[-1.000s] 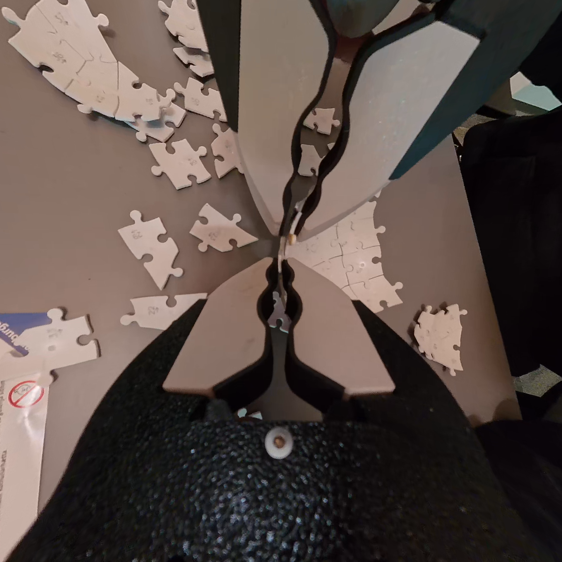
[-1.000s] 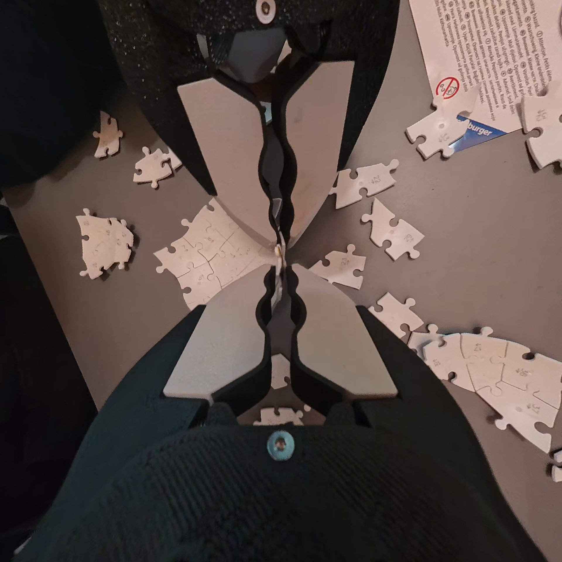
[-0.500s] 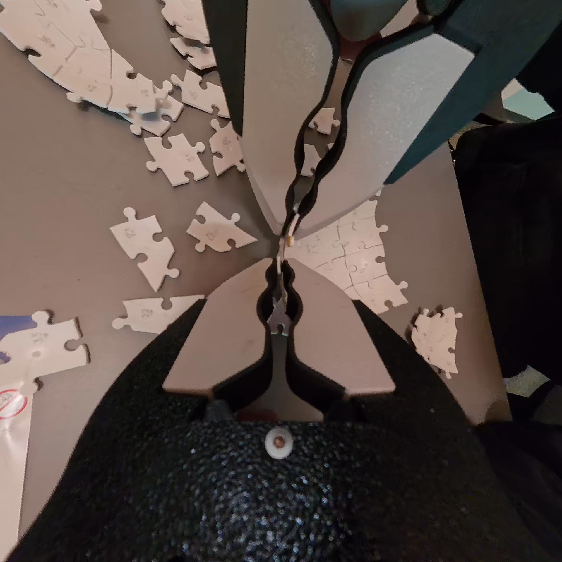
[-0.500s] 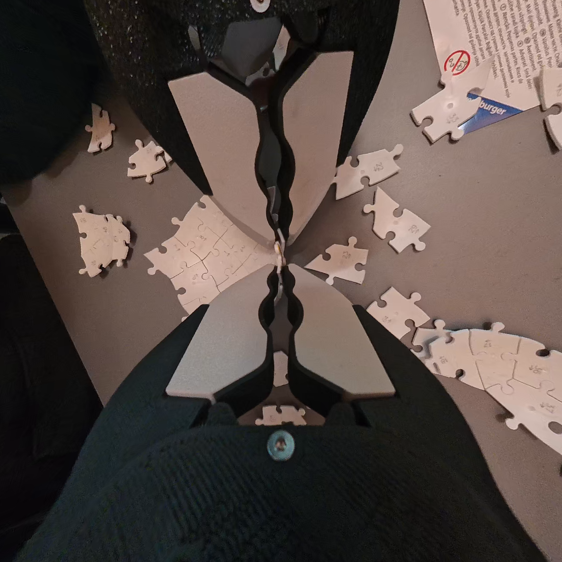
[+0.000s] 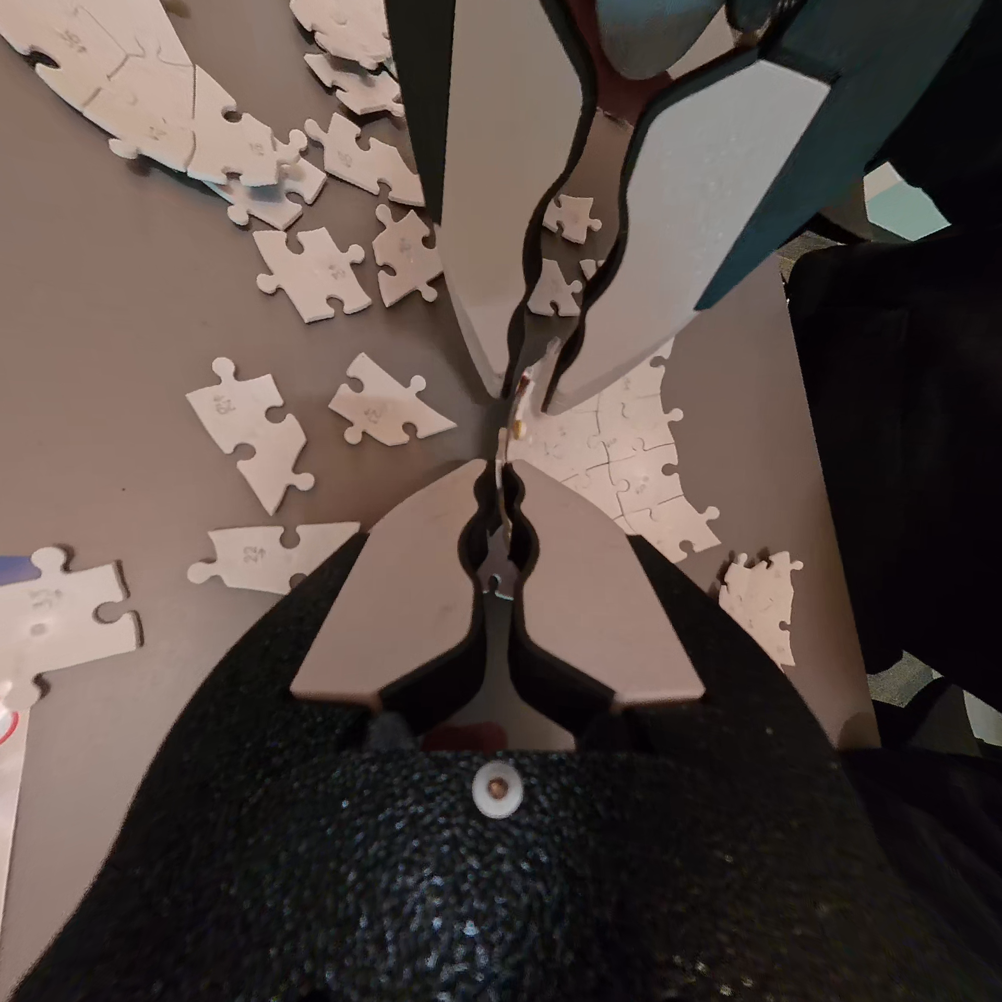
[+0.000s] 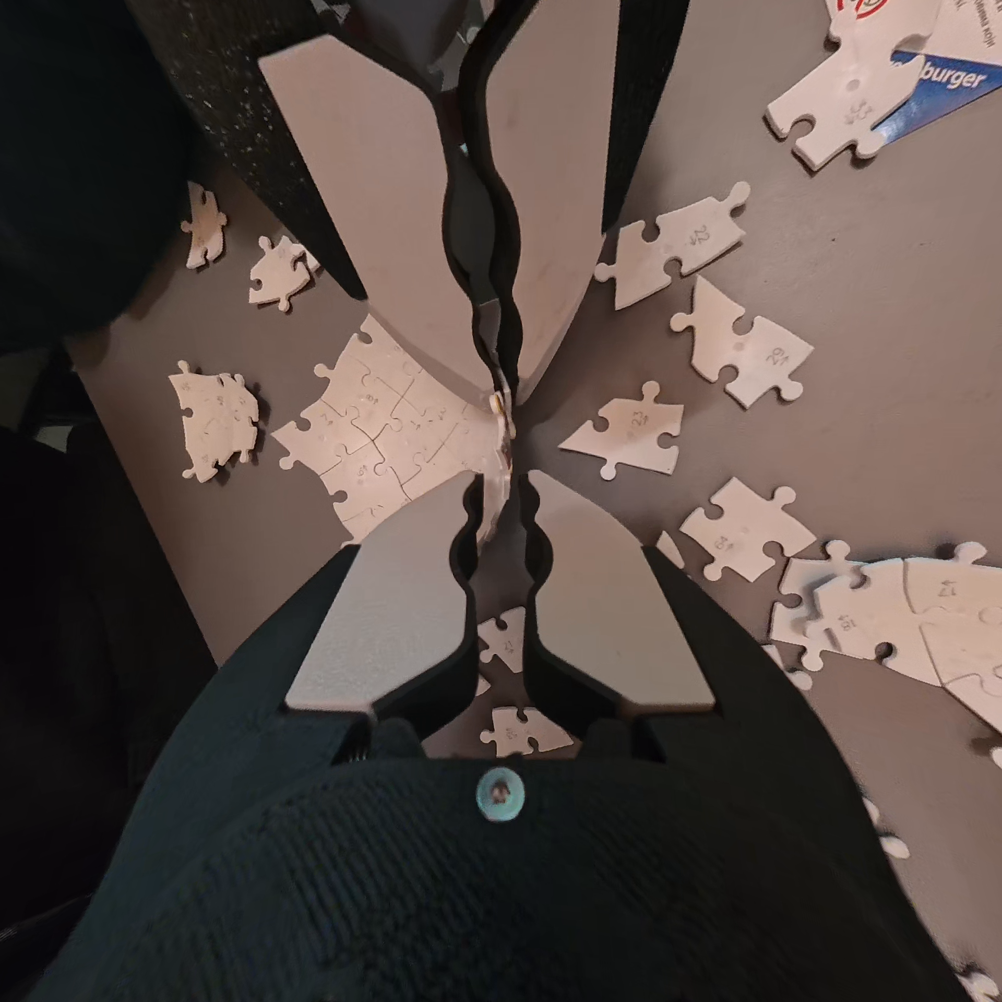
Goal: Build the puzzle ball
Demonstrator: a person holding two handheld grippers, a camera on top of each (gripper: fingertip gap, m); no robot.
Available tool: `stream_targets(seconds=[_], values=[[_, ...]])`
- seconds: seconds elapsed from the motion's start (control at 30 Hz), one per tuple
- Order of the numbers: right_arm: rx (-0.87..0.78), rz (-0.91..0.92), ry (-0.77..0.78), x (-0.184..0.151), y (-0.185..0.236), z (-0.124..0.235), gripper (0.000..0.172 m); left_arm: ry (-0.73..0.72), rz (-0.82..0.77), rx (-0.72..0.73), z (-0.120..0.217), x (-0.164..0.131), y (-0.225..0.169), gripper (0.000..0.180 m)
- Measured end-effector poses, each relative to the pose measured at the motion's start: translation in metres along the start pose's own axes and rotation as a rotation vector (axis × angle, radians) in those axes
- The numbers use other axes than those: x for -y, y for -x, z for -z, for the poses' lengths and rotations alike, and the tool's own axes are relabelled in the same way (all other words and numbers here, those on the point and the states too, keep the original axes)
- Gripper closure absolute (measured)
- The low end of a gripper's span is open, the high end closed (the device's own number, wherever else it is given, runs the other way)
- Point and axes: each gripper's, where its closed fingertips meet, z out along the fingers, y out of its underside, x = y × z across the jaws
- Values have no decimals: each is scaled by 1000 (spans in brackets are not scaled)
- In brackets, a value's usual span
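Observation:
My left gripper (image 5: pixel 501 469) is shut on a thin white puzzle piece (image 5: pixel 502 450) that it holds edge-on above the grey table (image 5: pixel 108 325). My right gripper (image 6: pixel 503 477) faces it tip to tip. Its jaws stand apart around the far end of the same piece (image 6: pixel 496 488), with a visible gap beside the right pad, so it does not grip it. The right wrist view shows the left gripper (image 6: pixel 504 387) closed on the piece. The left wrist view shows the right gripper (image 5: pixel 523 401) with its jaws apart. A joined cluster of white pieces (image 5: pixel 640 471) lies on the table below the tips.
Loose white pieces (image 5: pixel 379 406) (image 6: pixel 634 434) lie scattered on the table. A curved strip of joined pieces (image 6: pixel 922 623) lies to one side. A white and blue leaflet (image 6: pixel 949 65) lies under a piece. The table's edge (image 5: pixel 813 488) borders a dark area. The tips of both grippers are at nearly the same place.
My right gripper's jaws, shut on the piece half a second ago, have opened and let it go. My left gripper stays shut on the piece. Both grippers have hardly moved.

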Motion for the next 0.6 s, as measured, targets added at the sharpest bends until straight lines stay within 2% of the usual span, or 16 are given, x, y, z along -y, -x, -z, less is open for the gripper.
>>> stream_targets(seconds=[0.1,0.27,0.4,0.6], values=[[16,1,2,-2,1,-2,166,-2,-3,-1,1,0,0,179],[17,10,-4,-2,1,-2,168,1,-12,3,1,-1,0,179],[3,12,5,-1,-1,-1,169,-16,-52,50,4,3,4,162],[7,-10,13,-1,-2,-1,169,-15,-104,81,5,5,4,165]])
